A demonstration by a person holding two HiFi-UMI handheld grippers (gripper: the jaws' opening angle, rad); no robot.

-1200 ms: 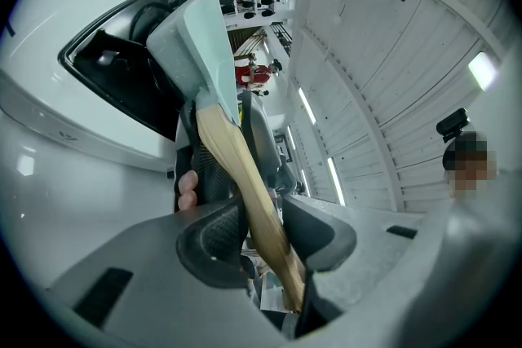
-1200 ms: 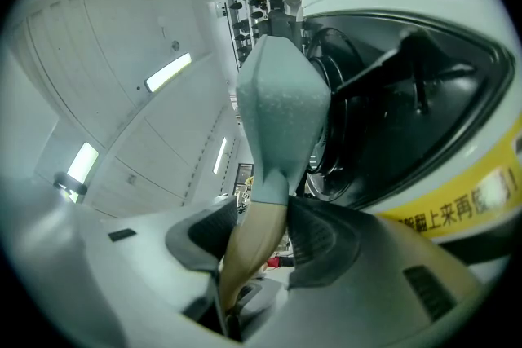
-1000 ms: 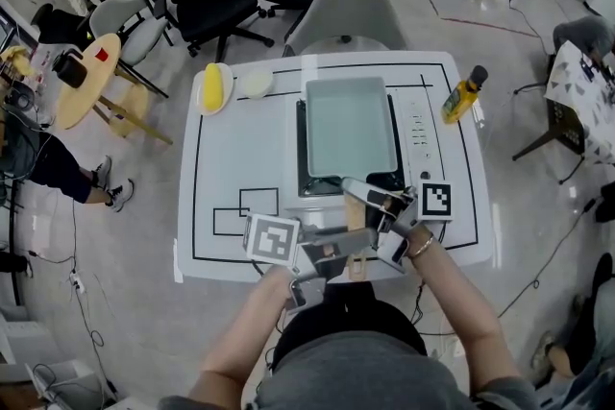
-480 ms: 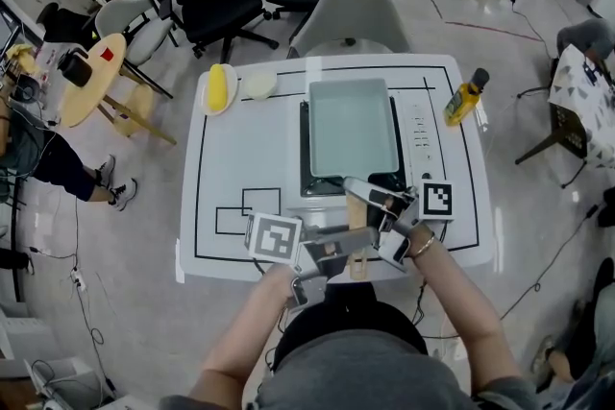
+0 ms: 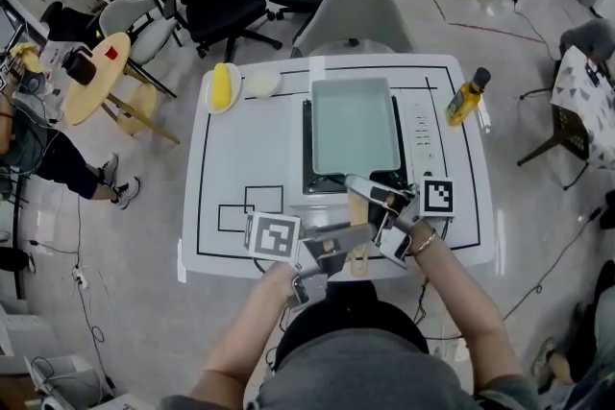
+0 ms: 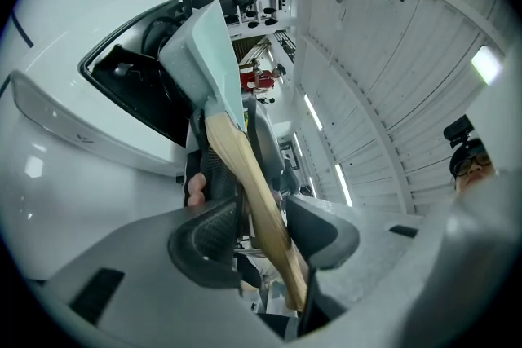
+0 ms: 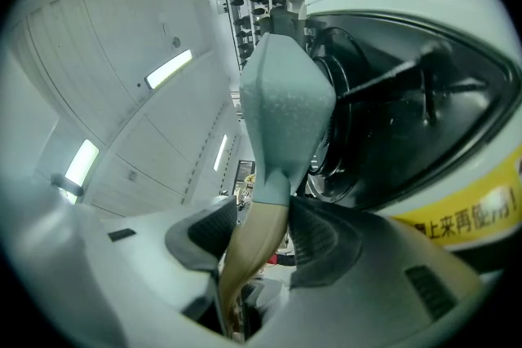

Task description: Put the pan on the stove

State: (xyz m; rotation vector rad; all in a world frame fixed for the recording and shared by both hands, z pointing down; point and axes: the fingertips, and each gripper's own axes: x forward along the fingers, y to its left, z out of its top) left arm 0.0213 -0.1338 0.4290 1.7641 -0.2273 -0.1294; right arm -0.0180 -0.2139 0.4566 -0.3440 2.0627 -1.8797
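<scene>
Left tool (image 6: 265, 228): jaws have just been opening, now loose around the wooden handle (image 6: 245, 175).
Right tool (image 7: 259, 236): clamped on the same handle, nearer the pan (image 5: 354, 125).
Pan: pale blue, rectangular, sitting on the stove (image 5: 420, 134).
Stove: on the white worktop (image 5: 240, 149).

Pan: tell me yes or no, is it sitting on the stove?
Yes, the head view shows the pan resting squarely over the black stove.
</scene>
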